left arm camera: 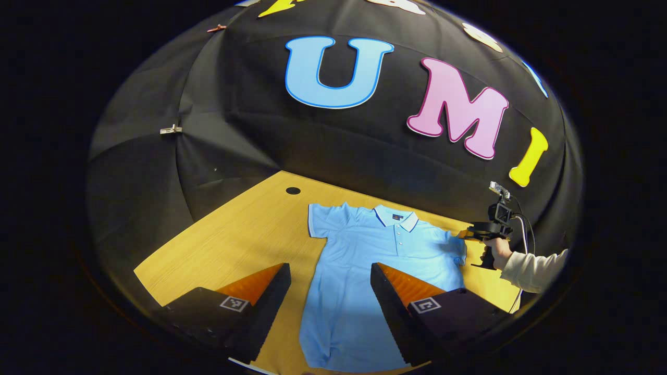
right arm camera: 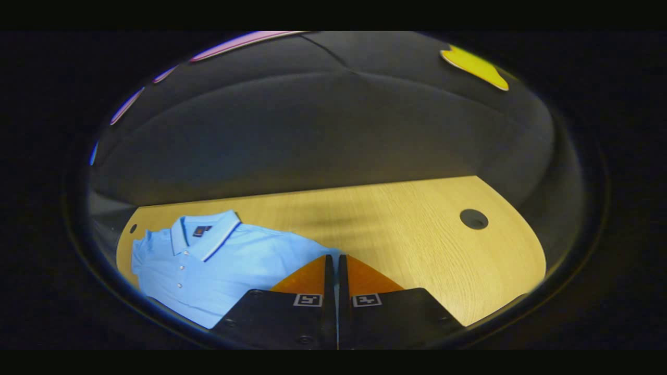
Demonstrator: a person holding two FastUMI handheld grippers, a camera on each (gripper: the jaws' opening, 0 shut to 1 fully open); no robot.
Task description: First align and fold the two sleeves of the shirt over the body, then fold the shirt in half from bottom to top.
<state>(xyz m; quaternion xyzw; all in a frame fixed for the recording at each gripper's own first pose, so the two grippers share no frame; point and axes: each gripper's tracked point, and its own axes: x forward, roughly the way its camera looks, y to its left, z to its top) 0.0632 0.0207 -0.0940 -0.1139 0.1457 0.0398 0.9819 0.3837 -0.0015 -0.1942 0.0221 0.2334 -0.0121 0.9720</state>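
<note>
**Right gripper pinches a sleeve, left one hangs wide over the shirt**

In the left gripper view, the left gripper [left arm camera: 330, 284] hangs above the table [left arm camera: 245, 234] with its fingers spread wide and nothing between them. Under it the light blue polo shirt [left arm camera: 365, 260] lies flat, collar [left arm camera: 397, 216] toward the far edge and hem toward the near edge. One sleeve [left arm camera: 319, 221] is spread out flat toward the far corner with the round cable hole [left arm camera: 293, 190]. At the opposite sleeve, a hand [left arm camera: 497, 250] in a pale cuff holds the right gripper [left arm camera: 465, 233], whose tip meets the cloth there.

In the right gripper view, the right gripper [right arm camera: 333, 260] has its fingers drawn together to a narrow slit, and the edge of the shirt [right arm camera: 229, 260] runs in between them, so it appears clamped on that sleeve. The shirt's body stretches away across the table [right arm camera: 417, 234], with another round hole [right arm camera: 473, 219] in the bare wood beyond
</note>
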